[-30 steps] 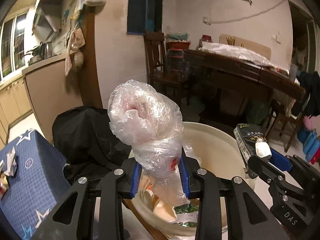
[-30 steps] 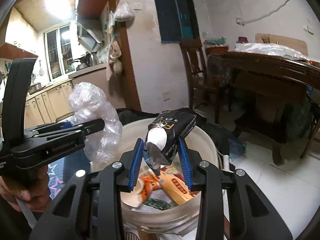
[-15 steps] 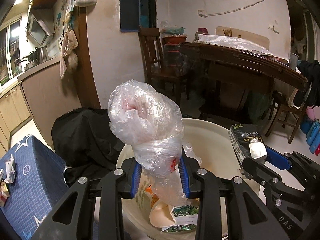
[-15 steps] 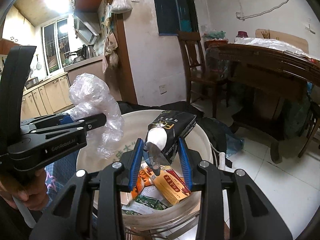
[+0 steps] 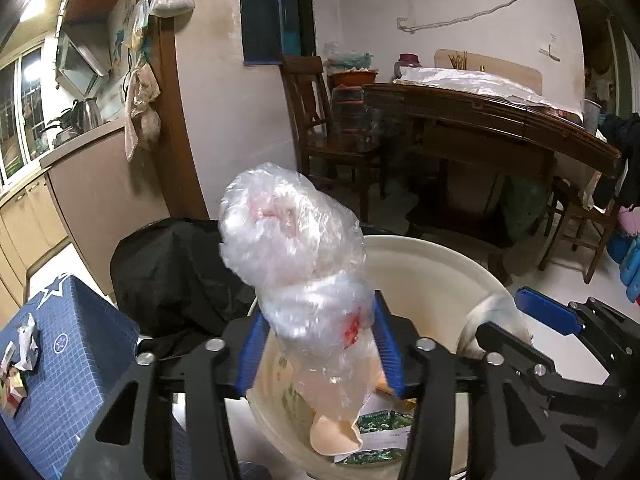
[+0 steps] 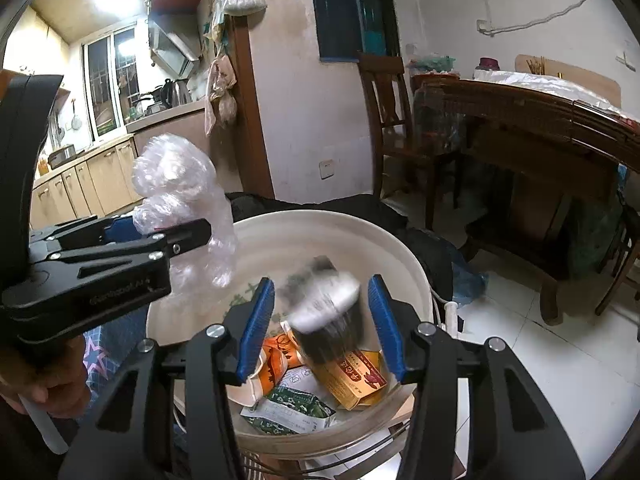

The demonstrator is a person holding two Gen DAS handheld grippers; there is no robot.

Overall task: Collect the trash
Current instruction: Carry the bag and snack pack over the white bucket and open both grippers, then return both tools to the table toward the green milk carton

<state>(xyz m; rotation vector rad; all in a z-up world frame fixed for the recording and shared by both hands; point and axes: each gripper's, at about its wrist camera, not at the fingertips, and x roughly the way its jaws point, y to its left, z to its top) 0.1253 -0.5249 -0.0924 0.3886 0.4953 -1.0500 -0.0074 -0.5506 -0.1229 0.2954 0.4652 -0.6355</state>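
A: What differs from a second ago?

B: Both sets of fingers have just been opening. The right gripper (image 6: 322, 320) had a black carton (image 6: 326, 312) with a white cap clamped between its blue pads; now the pads stand clear of it on both sides, and the carton is a blurred shape between them, lower than before, above the white bucket (image 6: 408, 264).

A: And the left gripper (image 5: 316, 350)?

B: Its fingers are wider apart than they were. The crumpled clear plastic bag (image 5: 296, 256) is between them as before, standing up above the pads with its tail hanging towards the bucket. It looks blurred, and I cannot tell whether the pads touch it.

A: Where is everything else?

B: Inside the bucket lie an orange box (image 6: 356, 380), a green-and-white wrapper (image 6: 292, 408) and an orange-and-white pack (image 6: 276, 360), much as before. A black bag (image 5: 176, 272) sits behind the bucket, and a blue star-patterned box (image 5: 68, 360) at left carries small wrappers (image 5: 24, 344). A hand (image 6: 52, 384) grips the left gripper's handle.
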